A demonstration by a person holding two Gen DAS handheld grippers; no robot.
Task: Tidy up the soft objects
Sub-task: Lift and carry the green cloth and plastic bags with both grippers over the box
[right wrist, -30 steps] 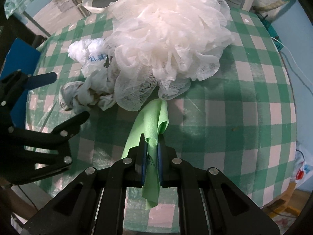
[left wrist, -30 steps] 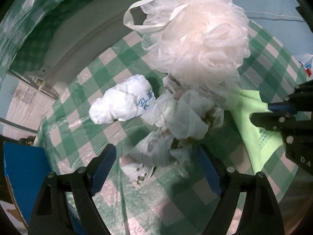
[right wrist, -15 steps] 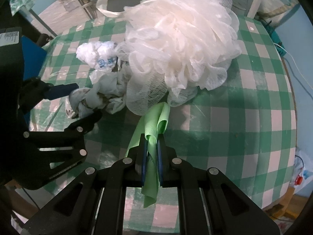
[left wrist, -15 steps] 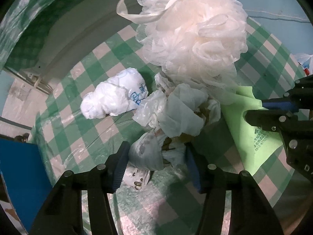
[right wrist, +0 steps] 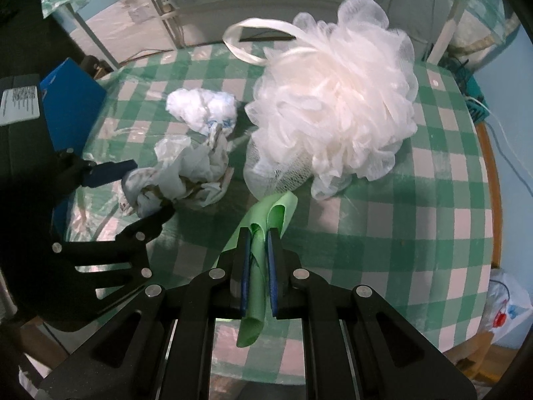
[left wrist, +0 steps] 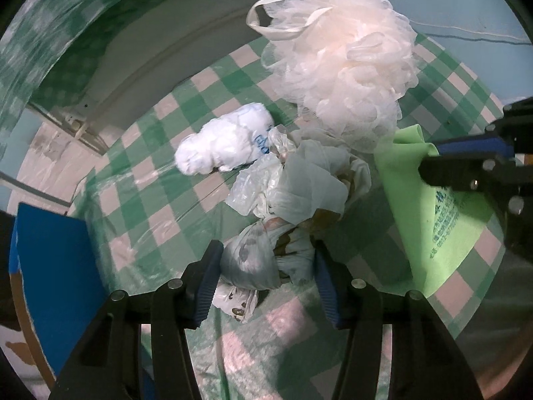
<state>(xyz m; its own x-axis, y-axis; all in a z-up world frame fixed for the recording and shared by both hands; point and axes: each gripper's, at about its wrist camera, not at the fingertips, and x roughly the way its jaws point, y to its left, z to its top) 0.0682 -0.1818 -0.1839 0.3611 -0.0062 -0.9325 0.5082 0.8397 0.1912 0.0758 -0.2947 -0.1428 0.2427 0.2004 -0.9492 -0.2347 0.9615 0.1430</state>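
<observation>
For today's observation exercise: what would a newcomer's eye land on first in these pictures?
The big pale mesh sponge at the far middle of the checked table. Next, the green cloth pinched in the right hand-held gripper, and the crumpled bags between the left hand-held gripper's fingers.

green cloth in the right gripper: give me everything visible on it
The green cloth is thin, smooth and light green, with small blue print along one side in the left wrist view. The right gripper is shut on it mid-length, so it folds lengthwise between the pads. Its upper end curls open close to the white bath pouf; whether they touch is unclear. Its lower end hangs below the fingers, over the checked tablecloth.
</observation>
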